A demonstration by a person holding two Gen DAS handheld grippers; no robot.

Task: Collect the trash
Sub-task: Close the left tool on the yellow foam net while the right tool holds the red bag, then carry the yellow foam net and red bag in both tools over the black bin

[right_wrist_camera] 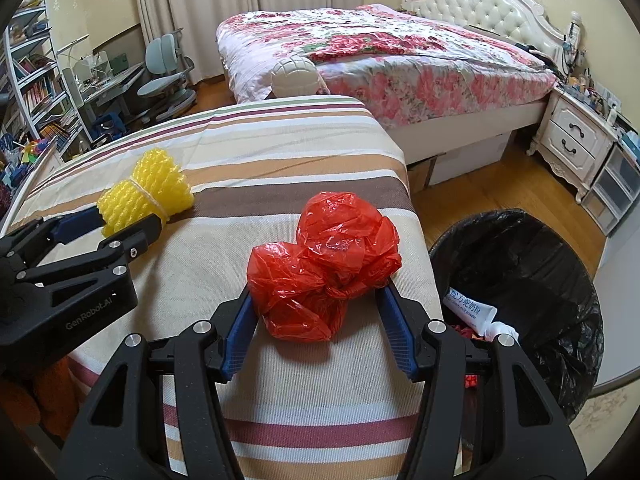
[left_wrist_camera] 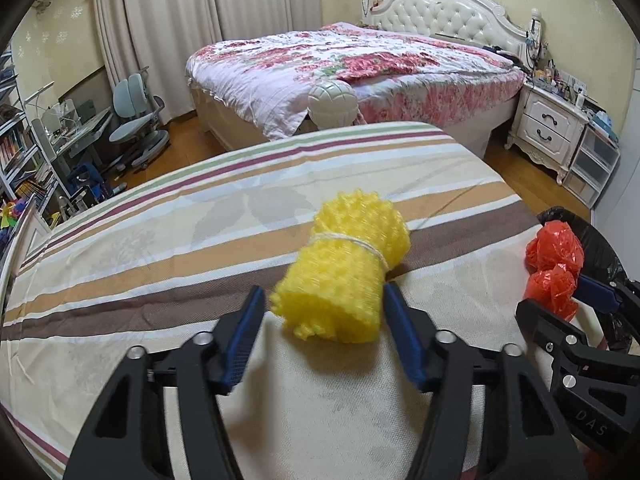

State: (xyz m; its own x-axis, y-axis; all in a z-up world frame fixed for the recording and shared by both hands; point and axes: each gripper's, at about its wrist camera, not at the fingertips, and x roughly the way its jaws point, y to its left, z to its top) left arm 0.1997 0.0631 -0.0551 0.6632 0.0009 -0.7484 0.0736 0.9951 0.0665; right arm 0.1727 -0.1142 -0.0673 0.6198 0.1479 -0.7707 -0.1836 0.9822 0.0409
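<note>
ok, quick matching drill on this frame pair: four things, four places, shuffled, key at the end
Things:
1. yellow foam roll
2. red plastic bag
3. white tube
4. black-lined bin

Places:
A. inside the bin
B. on the striped cover, between the right claw's fingers
C. on the floor beside the striped surface
D. on the striped cover, between the left claw's fingers

Pairs: 1-D, 2-B, 3-A, 4-C
</note>
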